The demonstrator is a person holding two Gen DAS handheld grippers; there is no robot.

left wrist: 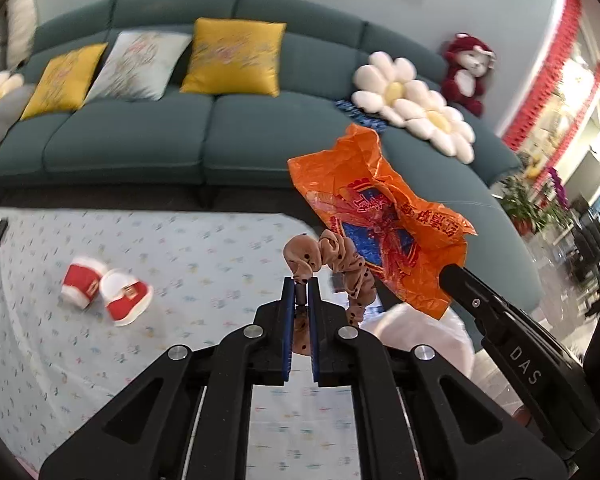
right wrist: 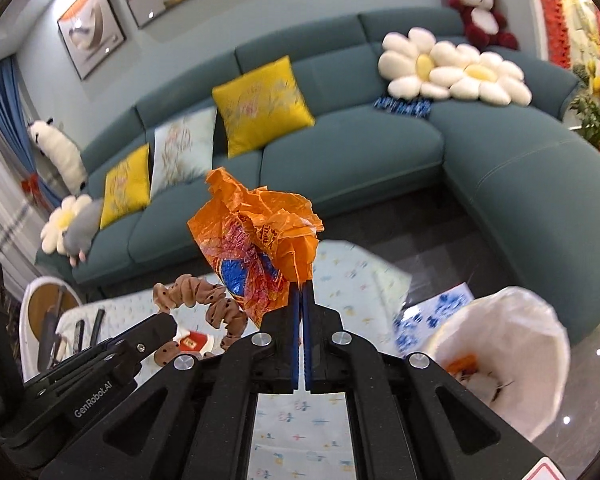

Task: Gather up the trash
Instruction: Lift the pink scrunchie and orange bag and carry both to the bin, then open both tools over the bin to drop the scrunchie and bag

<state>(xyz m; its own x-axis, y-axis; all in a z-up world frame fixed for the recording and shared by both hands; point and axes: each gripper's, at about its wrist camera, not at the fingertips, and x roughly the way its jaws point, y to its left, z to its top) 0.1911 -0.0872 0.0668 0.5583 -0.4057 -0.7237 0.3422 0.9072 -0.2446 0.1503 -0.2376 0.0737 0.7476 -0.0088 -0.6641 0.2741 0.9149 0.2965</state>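
My left gripper [left wrist: 301,282] is shut on a tan scrunchie with dark dots [left wrist: 332,260] and holds it above the table; the scrunchie also shows in the right wrist view [right wrist: 204,300]. My right gripper [right wrist: 301,286] is shut on a crumpled orange plastic bag [right wrist: 256,240], held up in the air. That bag shows in the left wrist view [left wrist: 384,224], just right of the scrunchie. A bin lined with a white bag [right wrist: 512,344] stands on the floor at lower right, with some trash inside.
A table with a pale patterned cloth [left wrist: 160,272] lies below both grippers. A pair of small red and white shoes [left wrist: 106,290] sits on it. A teal sofa [left wrist: 180,136] with cushions and plush toys stands behind. A blue patterned packet [right wrist: 436,312] lies near the bin.
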